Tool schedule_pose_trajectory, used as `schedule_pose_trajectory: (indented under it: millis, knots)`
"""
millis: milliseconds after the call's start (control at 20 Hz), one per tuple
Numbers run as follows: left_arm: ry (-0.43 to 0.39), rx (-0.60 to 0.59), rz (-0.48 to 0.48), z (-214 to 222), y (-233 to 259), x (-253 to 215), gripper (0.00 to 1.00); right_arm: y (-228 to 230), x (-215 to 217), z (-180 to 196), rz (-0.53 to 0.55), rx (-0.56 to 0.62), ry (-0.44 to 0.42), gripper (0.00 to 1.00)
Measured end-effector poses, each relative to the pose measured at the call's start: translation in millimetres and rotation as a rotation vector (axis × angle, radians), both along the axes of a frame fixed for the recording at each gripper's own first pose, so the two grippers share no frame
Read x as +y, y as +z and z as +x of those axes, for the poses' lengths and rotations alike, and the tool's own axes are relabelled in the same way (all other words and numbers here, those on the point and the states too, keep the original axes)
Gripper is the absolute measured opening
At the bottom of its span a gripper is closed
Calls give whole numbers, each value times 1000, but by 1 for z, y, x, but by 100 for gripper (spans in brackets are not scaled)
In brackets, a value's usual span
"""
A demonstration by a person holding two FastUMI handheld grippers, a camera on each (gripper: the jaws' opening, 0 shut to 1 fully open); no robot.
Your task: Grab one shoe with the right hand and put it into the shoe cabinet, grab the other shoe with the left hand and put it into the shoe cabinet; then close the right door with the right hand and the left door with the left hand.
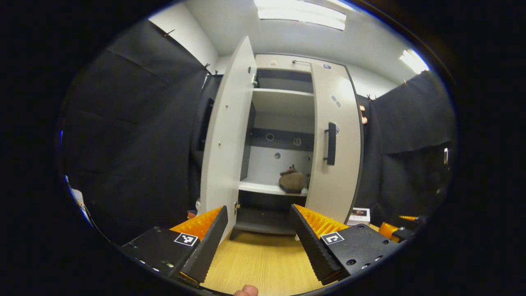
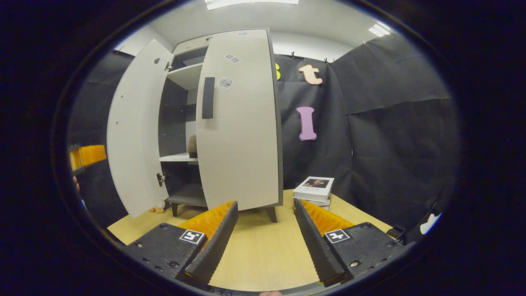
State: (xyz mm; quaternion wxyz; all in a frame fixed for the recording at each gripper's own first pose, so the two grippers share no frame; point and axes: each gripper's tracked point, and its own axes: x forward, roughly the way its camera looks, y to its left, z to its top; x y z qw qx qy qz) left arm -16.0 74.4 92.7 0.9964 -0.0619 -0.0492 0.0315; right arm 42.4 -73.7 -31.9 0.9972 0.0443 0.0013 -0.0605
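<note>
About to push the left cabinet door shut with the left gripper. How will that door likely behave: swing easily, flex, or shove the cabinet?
The left door looks like a thin, rigid panel on hinges, so it probably swings freely without flexing. The cabinet stands on slim legs on smooth wood, so a hard push might slide it. The left gripper is open; a gentle flat push seems enough.

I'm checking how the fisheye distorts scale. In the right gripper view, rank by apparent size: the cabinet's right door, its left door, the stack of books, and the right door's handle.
1. Right door, closed and nearer the camera, so its lead is partly nearness.
2. Left door, swung open.
3. Stack of books.
4. Door handle.
</note>
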Motion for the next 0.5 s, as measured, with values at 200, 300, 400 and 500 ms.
schedule_pose_trajectory:
  millis: [200,300,400,500]
  knots:
    - [159,-99,34,14,52,84,93,4,-4,0,2,-4,-1,92]
    - [277,-114,113,25,64,133,93,3,-7,-1,-3,1,-7,92]
    - [311,-92,124,45,66,161,93,1,-9,-3,-3,8,-11,92]
    - [298,-78,87,64,63,181,93,1,-12,-4,-1,12,-17,92]
